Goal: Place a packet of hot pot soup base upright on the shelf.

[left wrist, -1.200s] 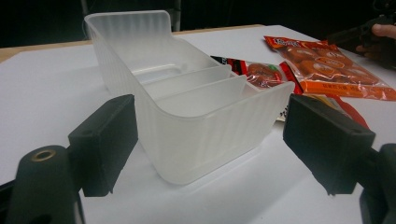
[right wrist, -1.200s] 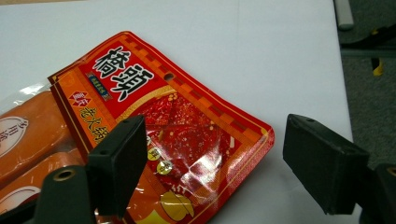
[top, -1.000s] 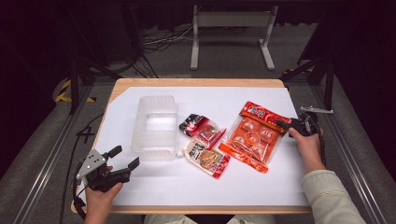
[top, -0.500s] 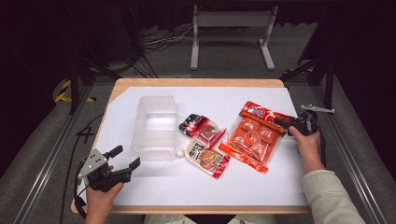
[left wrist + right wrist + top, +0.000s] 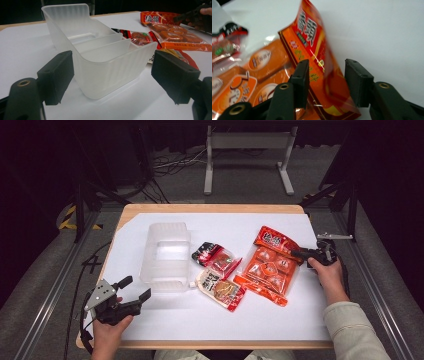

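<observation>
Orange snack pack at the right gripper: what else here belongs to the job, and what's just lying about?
In the job:
orange snack pack
right gripper, jaws closing around its edge
clear bin

Lying about:
small red packet
sauce pouch
left gripper, open

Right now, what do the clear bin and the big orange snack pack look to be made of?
Clear bin: looks like frosted translucent plastic, rigid; the table shows through its ribbed walls and a divider keeps its shape. Orange snack pack: probably thin glossy plastic film, printed, with clear windows; it shines, and its edge curls up between the right tongs, whose jaws have just been closing.
</observation>
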{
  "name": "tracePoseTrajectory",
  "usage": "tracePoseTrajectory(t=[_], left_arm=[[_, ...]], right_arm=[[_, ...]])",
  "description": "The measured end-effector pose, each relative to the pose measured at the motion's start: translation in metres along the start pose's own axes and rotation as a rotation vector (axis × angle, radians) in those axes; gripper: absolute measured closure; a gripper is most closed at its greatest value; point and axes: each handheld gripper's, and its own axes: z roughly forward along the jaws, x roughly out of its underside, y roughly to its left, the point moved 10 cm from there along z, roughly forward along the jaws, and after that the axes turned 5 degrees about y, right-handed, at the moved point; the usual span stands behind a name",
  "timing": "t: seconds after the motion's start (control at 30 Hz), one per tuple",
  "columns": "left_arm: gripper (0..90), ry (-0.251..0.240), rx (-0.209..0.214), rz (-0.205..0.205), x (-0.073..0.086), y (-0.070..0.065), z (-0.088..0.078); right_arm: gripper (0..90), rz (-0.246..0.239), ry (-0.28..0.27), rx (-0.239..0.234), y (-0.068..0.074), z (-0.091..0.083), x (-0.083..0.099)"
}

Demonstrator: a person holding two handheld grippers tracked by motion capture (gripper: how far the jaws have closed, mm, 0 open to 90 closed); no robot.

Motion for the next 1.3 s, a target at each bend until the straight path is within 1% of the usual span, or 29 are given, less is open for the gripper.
tracePoseTrajectory(t=[0.03,0.07,0.13,0.2,0.23,0.3,0.33,0.37,0.43,0.47,0.5,0.57,0.6,0.73,0.8,0.93,1.03,1.07,1.1,1.13,1.17,1.23,1.27,1.3], left_arm=[[19.4,0.001,0.000,0.000,0.000,0.000,0.000],[19.5,0.001,0.002,0.001,0.000,0.000,0.000],[19.6,0.001,0.002,0.001,0.000,-0.001,0.000],[19.7,0.001,0.003,0.003,0.000,-0.002,0.000],[19.7,-0.001,0.003,0.003,0.000,-0.001,0.000],[19.8,-0.002,0.002,0.003,0.000,-0.001,0.000],[19.8,0.001,0.000,0.003,0.000,-0.001,-0.001],[19.8,0.001,-0.002,0.003,0.001,0.000,-0.001],[19.7,-0.002,-0.018,-0.001,0.000,0.001,-0.002],[19.7,-0.006,-0.018,-0.002,-0.001,0.001,-0.003],[19.7,-0.006,-0.018,-0.002,-0.001,0.001,-0.003],[19.6,-0.013,-0.024,0.000,-0.002,0.000,-0.004],[19.5,-0.013,-0.026,0.001,-0.002,0.000,-0.004],[18.9,-0.019,-0.027,0.002,-0.005,-0.001,-0.005],[18.5,-0.024,-0.027,0.003,-0.006,-0.002,-0.005],[17.8,-0.023,-0.033,0.022,-0.008,-0.005,-0.006],[17.5,-0.025,-0.036,0.029,-0.009,-0.007,-0.005],[17.5,-0.023,-0.037,0.033,-0.010,-0.007,-0.005],[17.5,-0.023,-0.034,0.035,-0.010,-0.008,-0.005],[17.5,-0.023,-0.033,0.037,-0.011,-0.008,-0.005],[17.4,-0.022,-0.029,0.036,-0.011,-0.009,-0.005],[17.5,-0.024,-0.030,0.036,-0.011,-0.010,-0.005],[17.5,-0.024,-0.030,0.036,-0.011,-0.010,-0.005],[17.5,-0.029,-0.029,0.035,-0.012,-0.010,-0.006]], right_arm=[[58.4,-0.014,0.035,-0.002,0.002,0.004,0.004],[58.7,-0.028,0.047,0.015,0.002,0.007,0.006],[62.6,-0.025,0.039,0.045,0.002,0.009,0.004],[71.3,-0.030,0.038,0.091,-0.002,0.009,0.004],[74.0,-0.027,0.037,0.105,-0.004,0.009,0.004],[77.1,-0.033,0.032,0.125,-0.006,0.009,0.003],[84.0,-0.036,0.033,0.126,-0.006,0.008,0.002],[85.1,-0.044,0.032,0.138,-0.006,0.008,0.002],[88.9,-0.071,0.029,0.171,-0.005,0.008,0.000],[89.8,-0.084,0.031,0.185,-0.004,0.007,-0.001],[89.8,-0.084,0.031,0.185,-0.004,0.007,-0.001],[90.0,-0.101,0.035,0.206,-0.002,0.006,-0.002],[90.0,-0.102,0.037,0.205,-0.002,0.005,-0.002],[90.0,-0.077,0.027,0.191,-0.001,-0.001,-0.005],[90.0,-0.080,0.017,0.190,0.001,-0.005,-0.007],[90.0,-0.074,-0.015,0.165,0.006,-0.017,-0.015],[90.0,-0.082,-0.036,0.148,0.013,-0.030,-0.022],[90.0,-0.082,-0.036,0.148,0.013,-0.030,-0.022],[90.0,-0.096,-0.062,0.134,0.019,-0.040,-0.028],[90.0,-0.096,-0.062,0.134,0.019,-0.040,-0.028],[90.0,-0.110,-0.083,0.122,0.025,-0.049,-0.034],[90.0,-0.119,-0.095,0.114,0.031,-0.056,-0.037],[90.0,-0.119,-0.095,0.114,0.031,-0.056,-0.037],[90.0,-0.131,-0.116,0.102,0.037,-0.063,-0.041]])
